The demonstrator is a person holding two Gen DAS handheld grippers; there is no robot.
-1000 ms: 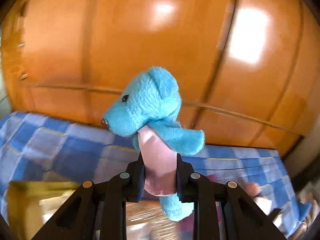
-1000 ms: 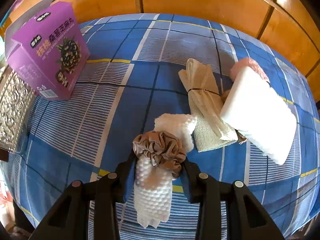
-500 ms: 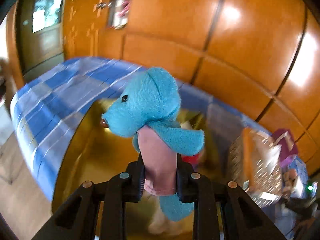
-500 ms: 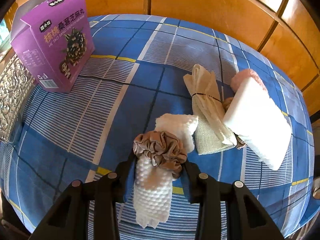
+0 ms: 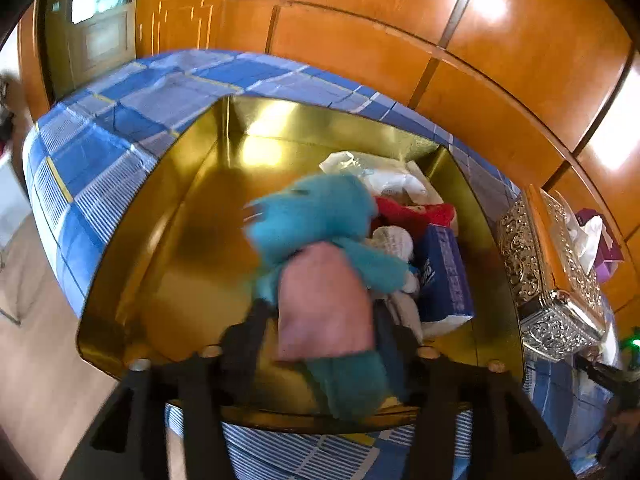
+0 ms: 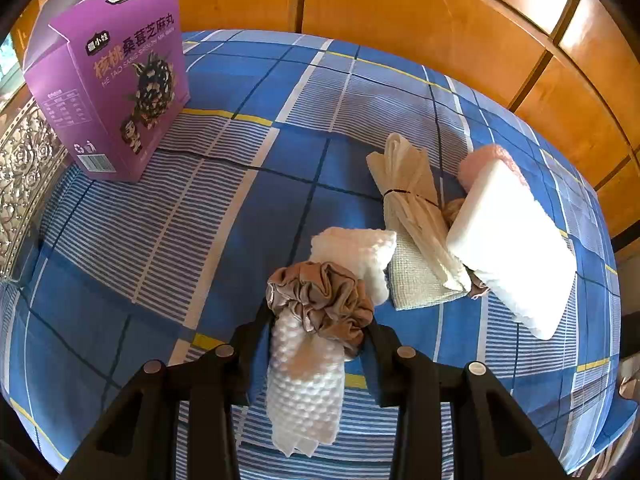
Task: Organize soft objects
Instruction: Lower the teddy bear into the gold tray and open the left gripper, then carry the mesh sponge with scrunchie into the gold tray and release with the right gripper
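Low in the left wrist view, the left claw (image 5: 320, 344) is opening, its pads drawing off the blurred turquoise plush bear in a pink shirt (image 5: 320, 264) between them, above the shiny gold rectangular tray (image 5: 168, 216). Farther in lie a blue packet (image 5: 442, 276) and red cloth (image 5: 408, 212) (right half of the tray). In the right wrist view, the right claw (image 6: 316, 344) clenches a white bobbled cloth roll ringed by a tan satin scrunchie (image 6: 312, 336) over the blue checked tabletop (image 6: 160, 240).

Plush blue teddy bear (image 5: 320, 216) above a glossy gold metal tin (image 5: 168, 240); satin scrunchie (image 6: 320, 300) wraps a nubbly white cloth (image 6: 308, 392).
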